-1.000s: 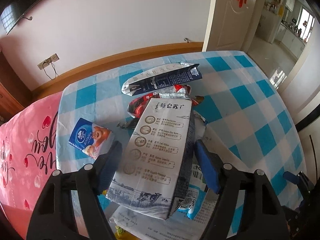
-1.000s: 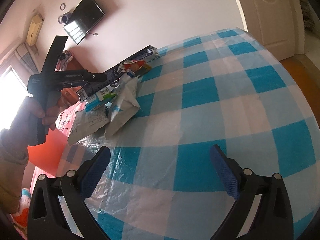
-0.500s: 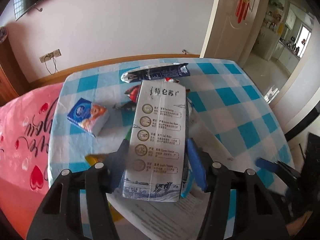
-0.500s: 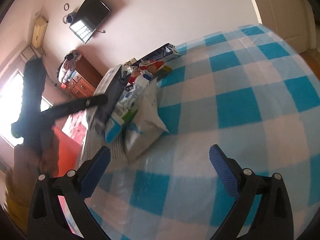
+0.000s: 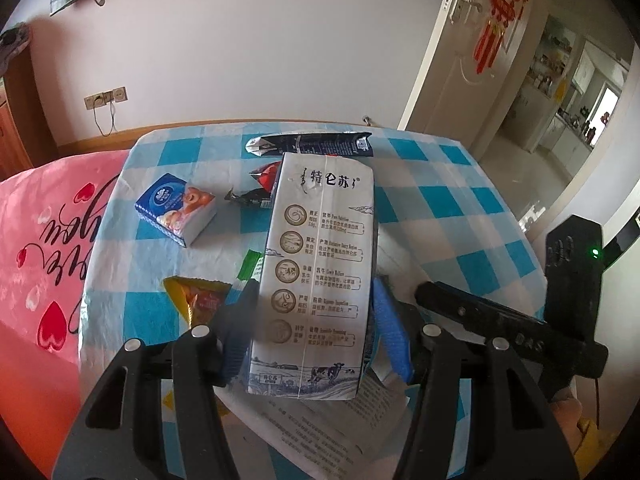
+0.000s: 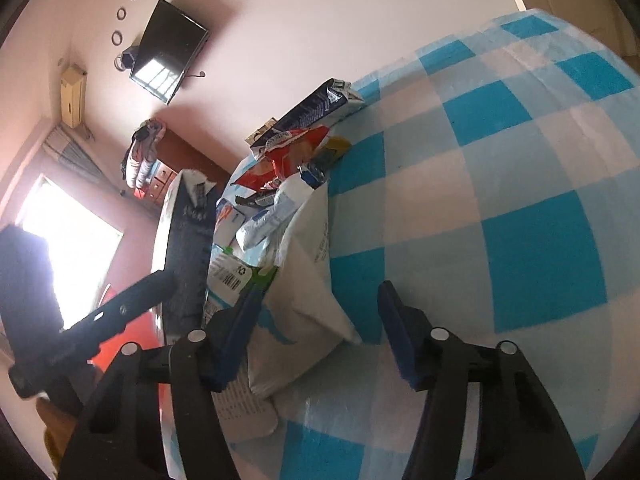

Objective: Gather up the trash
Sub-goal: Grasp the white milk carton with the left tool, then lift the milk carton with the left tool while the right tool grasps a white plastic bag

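Blue-checked tablecloth (white squares too)

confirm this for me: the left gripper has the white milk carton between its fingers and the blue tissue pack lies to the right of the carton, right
Not quite. In the left wrist view the left gripper does have the white milk carton between its fingers, but the blue tissue pack lies to the left of the carton, not the right.

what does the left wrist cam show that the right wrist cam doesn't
Only the left wrist view shows the tissue pack, the orange triangular wrapper, the pink cloth and the open door.

Only the right wrist view shows the white bag between the closing right gripper, and the bright window.

Both show the milk carton clamped in the left gripper, the dark blue carton and the checked tablecloth.
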The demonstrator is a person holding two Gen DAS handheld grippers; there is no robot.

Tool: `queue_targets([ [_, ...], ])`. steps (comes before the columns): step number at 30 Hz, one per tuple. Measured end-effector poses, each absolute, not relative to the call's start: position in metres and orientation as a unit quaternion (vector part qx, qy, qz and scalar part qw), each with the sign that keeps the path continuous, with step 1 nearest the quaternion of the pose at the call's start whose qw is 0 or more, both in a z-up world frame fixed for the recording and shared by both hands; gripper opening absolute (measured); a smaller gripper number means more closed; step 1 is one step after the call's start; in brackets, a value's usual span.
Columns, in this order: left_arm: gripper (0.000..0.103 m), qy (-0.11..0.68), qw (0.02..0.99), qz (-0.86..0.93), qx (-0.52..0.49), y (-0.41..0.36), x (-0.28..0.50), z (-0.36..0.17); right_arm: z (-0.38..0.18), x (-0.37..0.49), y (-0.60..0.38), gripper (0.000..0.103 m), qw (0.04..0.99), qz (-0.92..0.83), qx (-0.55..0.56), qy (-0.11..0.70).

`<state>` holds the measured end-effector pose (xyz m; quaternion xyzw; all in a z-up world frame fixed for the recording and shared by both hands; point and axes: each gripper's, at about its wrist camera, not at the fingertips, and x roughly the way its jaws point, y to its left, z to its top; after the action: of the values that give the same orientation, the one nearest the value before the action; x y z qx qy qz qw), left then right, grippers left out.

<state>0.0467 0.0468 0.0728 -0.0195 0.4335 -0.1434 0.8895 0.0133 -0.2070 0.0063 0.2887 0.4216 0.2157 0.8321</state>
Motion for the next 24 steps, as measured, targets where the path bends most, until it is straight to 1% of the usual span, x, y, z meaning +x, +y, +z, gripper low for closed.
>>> queue_targets([
  [1,0.058,0.431,0.891,-0.144,-0.025,0.049,0.045,0.073,0.006,0.016,-0.206,0.055,0.829,0.219,0.292,0.423],
  [4,0.058,0.426,0.892,-0.146,-0.044,0.055,0.040,0.074,0.005,0.020,-0.198,0.050,0.827,0.226,0.286,0.428],
  [6,0.058,0.422,0.893,-0.146,-0.057,0.061,0.036,0.075,0.006,0.021,-0.191,0.049,0.830,0.228,0.272,0.430],
  [12,0.058,0.411,0.897,-0.143,-0.083,0.076,0.026,0.076,0.008,0.019,-0.185,0.041,0.835,0.226,0.249,0.435],
  [24,0.057,0.401,0.898,-0.132,-0.120,0.102,-0.005,0.071,0.025,-0.024,-0.194,0.029,0.869,0.200,0.217,0.398],
])
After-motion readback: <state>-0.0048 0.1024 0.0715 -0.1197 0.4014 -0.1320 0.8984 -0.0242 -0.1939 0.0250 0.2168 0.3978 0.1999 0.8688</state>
